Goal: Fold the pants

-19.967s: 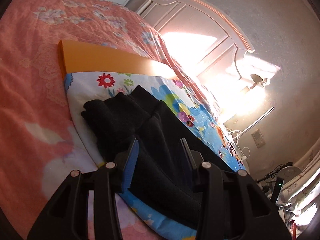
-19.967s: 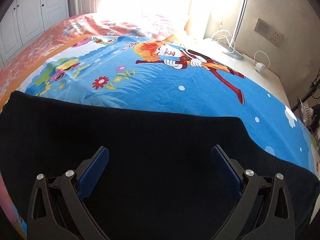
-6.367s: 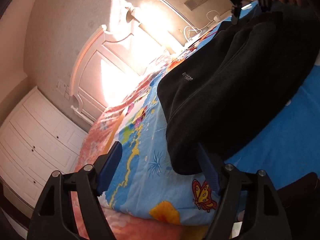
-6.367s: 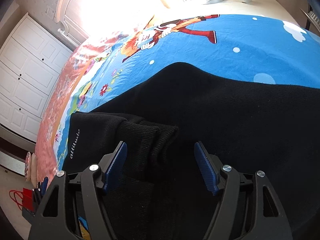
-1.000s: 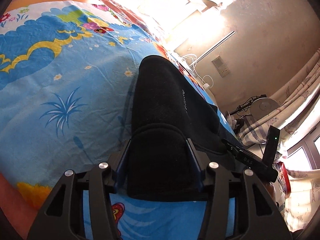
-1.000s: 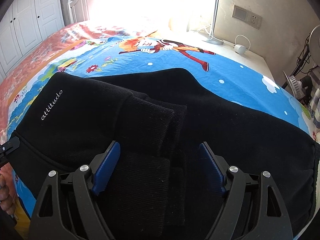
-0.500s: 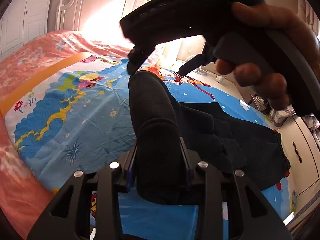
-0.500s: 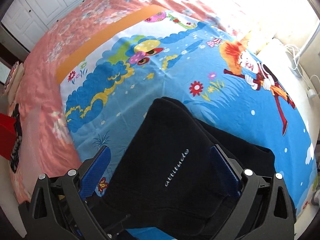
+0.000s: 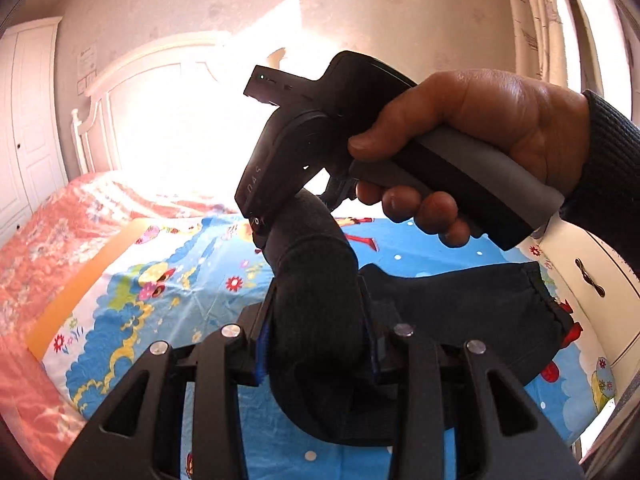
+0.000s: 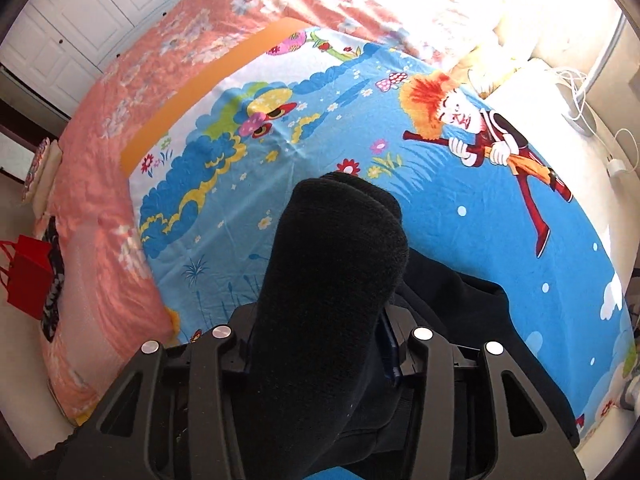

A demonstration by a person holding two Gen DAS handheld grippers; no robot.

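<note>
Both grippers pinch the black pants (image 9: 316, 320) at one folded end, lifted above the bed. My left gripper (image 9: 318, 344) has its jaws pressed onto a thick bunched roll of fabric. My right gripper (image 10: 316, 344) is clamped the same way on a similar wad, with the fabric bulging past the fingertips. In the left view the right hand (image 9: 472, 140) and its tool sit directly above the raised fold. The rest of the pants (image 10: 460, 320) trails down and lies on the blue cartoon blanket (image 10: 248, 168), which covers the pink bedspread (image 10: 132, 80).

Handling estimate: the fabric looks thick, knit, soft and limp. It has no stiffness, so unsupported spans will sag and layers may slide apart. It seems fairly light and not fragile. The best hold, in my judgement, is at the fold's two outer corners through all layers, not mid-span.
</note>
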